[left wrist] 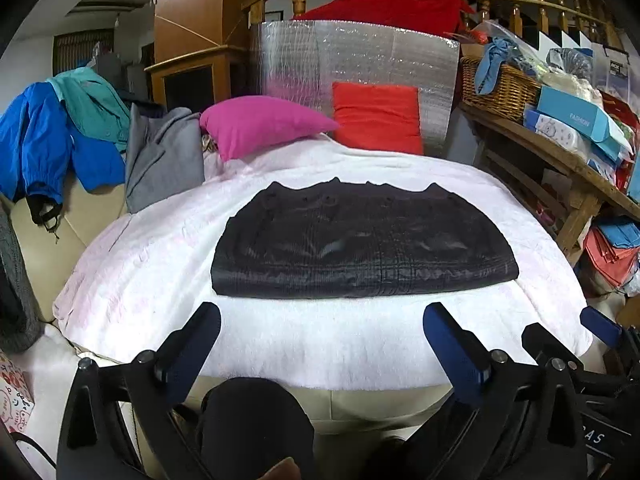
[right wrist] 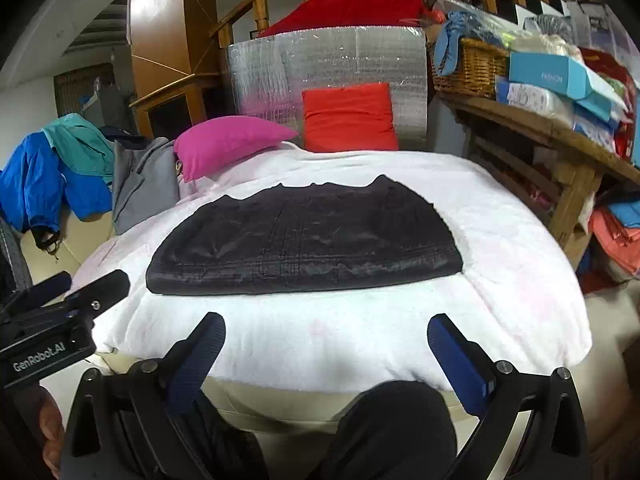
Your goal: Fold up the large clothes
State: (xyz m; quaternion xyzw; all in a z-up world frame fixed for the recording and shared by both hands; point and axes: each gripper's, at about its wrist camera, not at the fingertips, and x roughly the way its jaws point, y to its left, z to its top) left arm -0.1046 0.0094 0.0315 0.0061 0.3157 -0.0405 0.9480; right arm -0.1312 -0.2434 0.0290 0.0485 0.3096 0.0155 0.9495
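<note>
Nearest in the left wrist view, the left gripper (left wrist: 322,322) is seen with its jaws spread wide and nothing between them; its fingers (left wrist: 452,340) are faced with ribbed dark blue pads on black plastic arms. The right gripper (right wrist: 326,330) is held the same way, jaws wide apart and empty, with the other gripper's black body visible at its left edge. Dark-clothed knees (right wrist: 394,428) are seen below the jaws.

Just ahead of both pairs of jaws a white fleecy blanket (left wrist: 320,344) is spread over a cream sofa (left wrist: 360,404); its pile is soft and faintly pink in places.

Beyond the jaws, well clear of them, the black garment (left wrist: 360,244) is laid flat on the blanket. It is folded into a broad trapezoid, its long axis running across the view from side to side, the thick folded edge turned toward the jaws and the narrower scalloped edge pointing away. The fabric is slightly glossy, with fine ribs and stitched lines.

Farther off, a magenta cushion (left wrist: 260,124) and a red-orange cushion (left wrist: 376,118) are propped before a silver quilted foil sheet (left wrist: 360,52).
</note>
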